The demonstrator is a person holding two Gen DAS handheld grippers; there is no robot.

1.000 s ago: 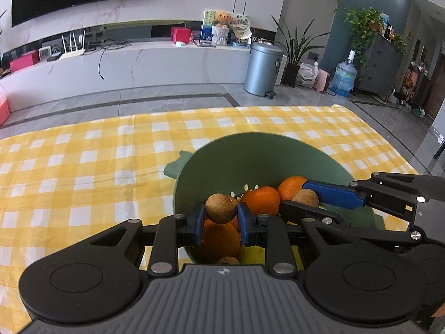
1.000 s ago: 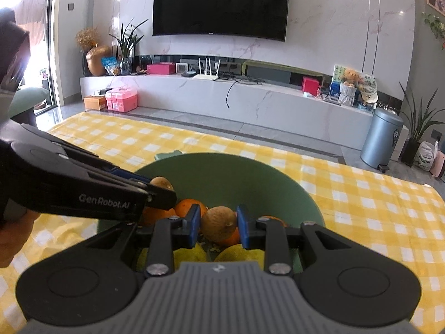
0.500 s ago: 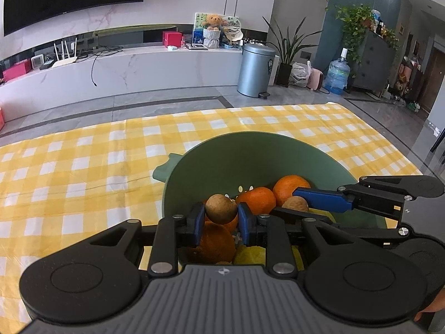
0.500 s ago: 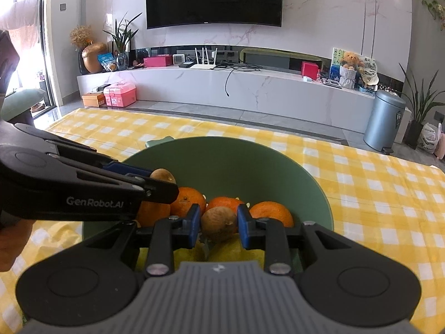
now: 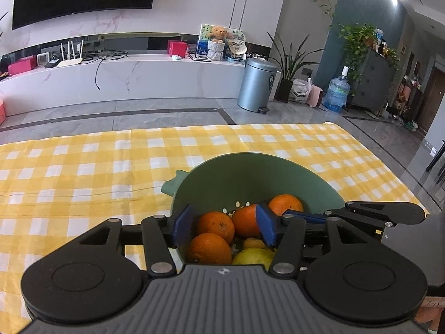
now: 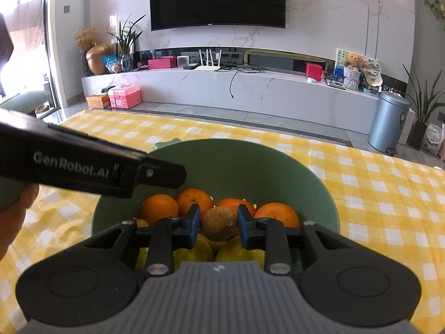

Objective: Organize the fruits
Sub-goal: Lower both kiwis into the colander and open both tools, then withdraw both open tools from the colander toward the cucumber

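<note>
The left claw (image 5: 224, 226) was spread wide with nothing between its pads, above the green bowl (image 5: 250, 175) on the checkered surface (image 5: 83, 172). The right claw (image 6: 219, 225) pinched a brown fruit (image 6: 219, 223) over the oranges (image 6: 158, 208). Yellow fruits (image 6: 192, 250) beneath were largely hidden by claw bodies.

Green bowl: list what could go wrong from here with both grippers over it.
1. The right gripper holds a brown fruit above the piled oranges; let go from here, it may roll off the heap.
2. The left gripper hangs open right beside the right one over the green bowl; their fingers could knock together.
3. A bump on the near rim might tip or shove the bowl across the checked cloth.
</note>
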